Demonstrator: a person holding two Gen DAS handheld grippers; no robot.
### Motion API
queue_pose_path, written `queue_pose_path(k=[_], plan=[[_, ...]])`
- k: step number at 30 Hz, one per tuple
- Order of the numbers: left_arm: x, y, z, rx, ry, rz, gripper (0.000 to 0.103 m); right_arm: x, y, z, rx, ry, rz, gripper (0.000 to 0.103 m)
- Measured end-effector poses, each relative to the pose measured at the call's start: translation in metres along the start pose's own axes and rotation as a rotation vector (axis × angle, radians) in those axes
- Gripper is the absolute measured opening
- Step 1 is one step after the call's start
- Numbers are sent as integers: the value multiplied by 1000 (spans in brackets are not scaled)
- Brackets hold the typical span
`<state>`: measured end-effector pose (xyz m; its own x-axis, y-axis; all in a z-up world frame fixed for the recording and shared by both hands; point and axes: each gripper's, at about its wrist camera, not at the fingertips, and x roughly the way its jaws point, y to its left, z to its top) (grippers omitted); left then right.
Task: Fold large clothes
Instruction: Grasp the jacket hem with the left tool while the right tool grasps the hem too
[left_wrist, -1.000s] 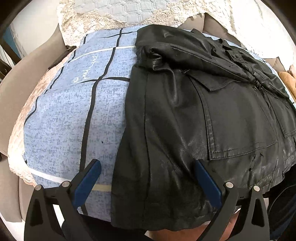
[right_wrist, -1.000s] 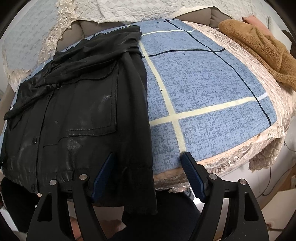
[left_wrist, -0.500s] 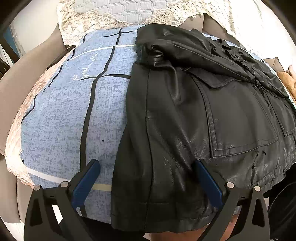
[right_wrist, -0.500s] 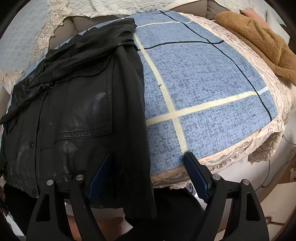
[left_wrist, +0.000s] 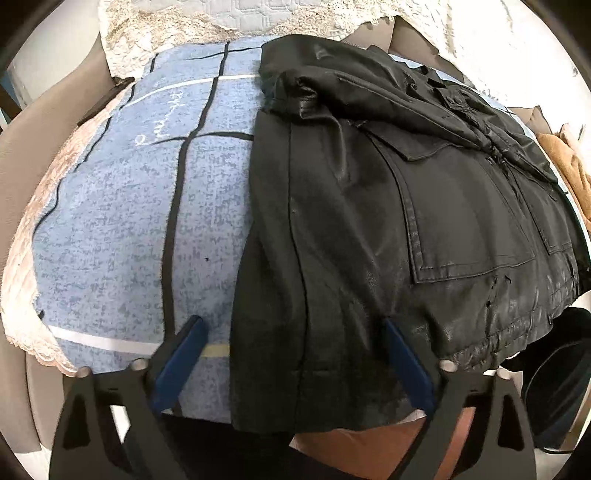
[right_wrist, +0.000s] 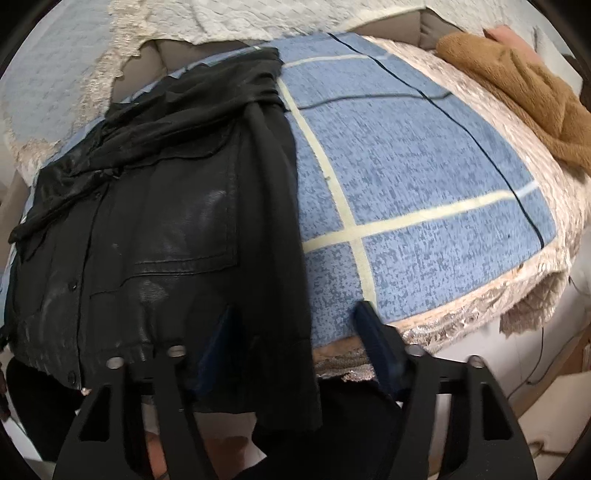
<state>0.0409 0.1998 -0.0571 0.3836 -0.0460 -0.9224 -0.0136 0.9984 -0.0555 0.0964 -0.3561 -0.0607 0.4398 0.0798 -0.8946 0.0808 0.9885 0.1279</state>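
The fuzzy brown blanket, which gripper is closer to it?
Right. The right gripper sits at the black jacket's edge toward the brown blanket; the left gripper is at the jacket's far edge.

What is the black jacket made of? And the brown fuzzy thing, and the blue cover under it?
The black jacket looks like leather or fake leather: smooth and shiny, with worn, cracked patches near the hem. The brown fuzzy thing looks like soft fleece or plush, with a matte, tufty pile. The blue cover looks like woven cloth, speckled and matte.
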Motion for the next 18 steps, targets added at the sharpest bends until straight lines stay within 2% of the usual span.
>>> queue_pose_path(k=[3,6,8,9,11,13,16,18], plan=[[-4,-1,1,8,3,-13,84,-2,4,1,-24,4,50,33],[-8,3,-2,0,11,-37,79,2,1,2,-14,19,86,33],[-10,8,-2,-28,17,-61,72,3,-2,3,2,40,132,33],[-12,11,-2,-42,15,-68,71,3,-3,2,0,43,138,33],[-15,14,-5,-63,17,-73,60,3,-2,1,-8,43,140,33],[-19,15,-7,-65,15,-84,57,3,0,0,-24,41,131,33],[-20,16,-8,-41,22,-67,55,3,5,-4,-47,29,111,33],[-17,23,-5,-68,26,-76,58,3,6,-4,-43,27,108,33]])
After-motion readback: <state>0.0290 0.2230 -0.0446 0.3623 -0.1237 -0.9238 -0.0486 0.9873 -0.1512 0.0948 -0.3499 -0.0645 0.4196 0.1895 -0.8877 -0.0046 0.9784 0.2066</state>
